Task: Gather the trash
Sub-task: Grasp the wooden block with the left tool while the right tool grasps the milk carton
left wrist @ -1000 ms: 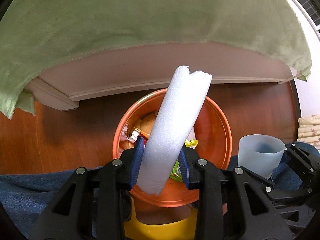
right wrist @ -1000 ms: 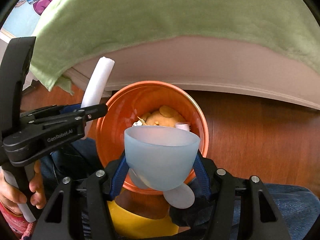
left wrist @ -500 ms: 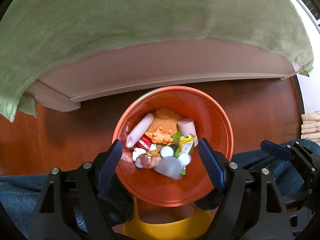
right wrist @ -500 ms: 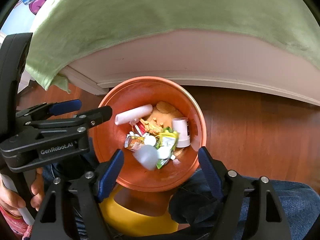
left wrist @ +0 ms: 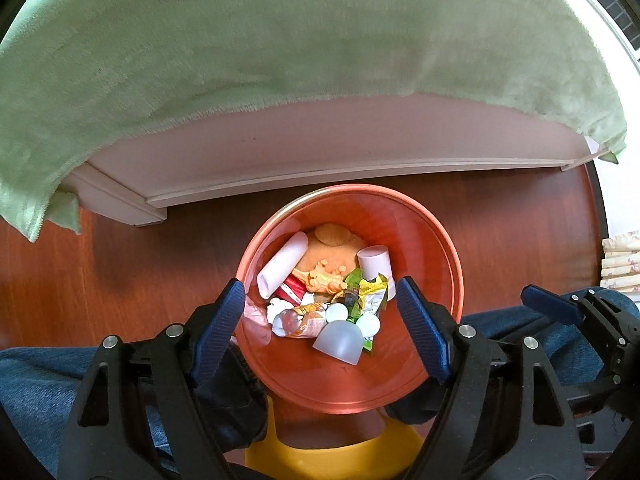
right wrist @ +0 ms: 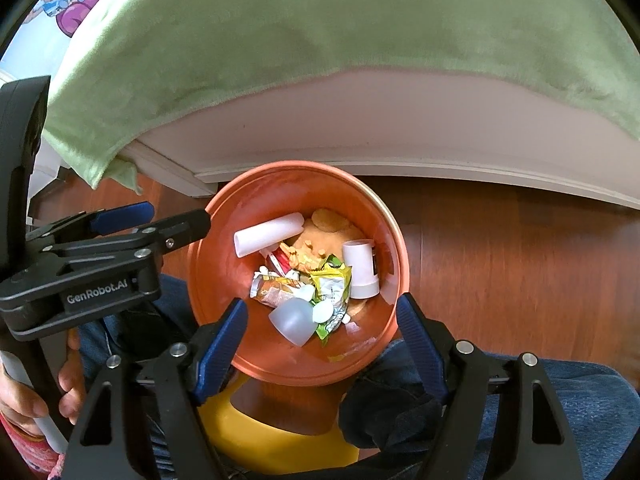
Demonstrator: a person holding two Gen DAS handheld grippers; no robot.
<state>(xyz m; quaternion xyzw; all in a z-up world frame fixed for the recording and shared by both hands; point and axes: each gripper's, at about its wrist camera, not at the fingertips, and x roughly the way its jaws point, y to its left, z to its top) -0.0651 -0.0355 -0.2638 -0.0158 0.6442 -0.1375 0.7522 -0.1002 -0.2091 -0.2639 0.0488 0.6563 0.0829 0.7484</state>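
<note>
An orange bin stands on the wood floor below both grippers. Inside lie a white foam tube, a translucent plastic cup, a small white cup, wrappers and orange scraps. My left gripper is open and empty above the bin's near side; it also shows at the left of the right wrist view. My right gripper is open and empty above the bin.
A bed with a green blanket and a pale frame runs just behind the bin. The person's jeans and a yellow object lie under the grippers. Red-brown wood floor surrounds the bin.
Both grippers opened. The foam tube left my left gripper and the translucent cup left my right; both now lie in the bin.
</note>
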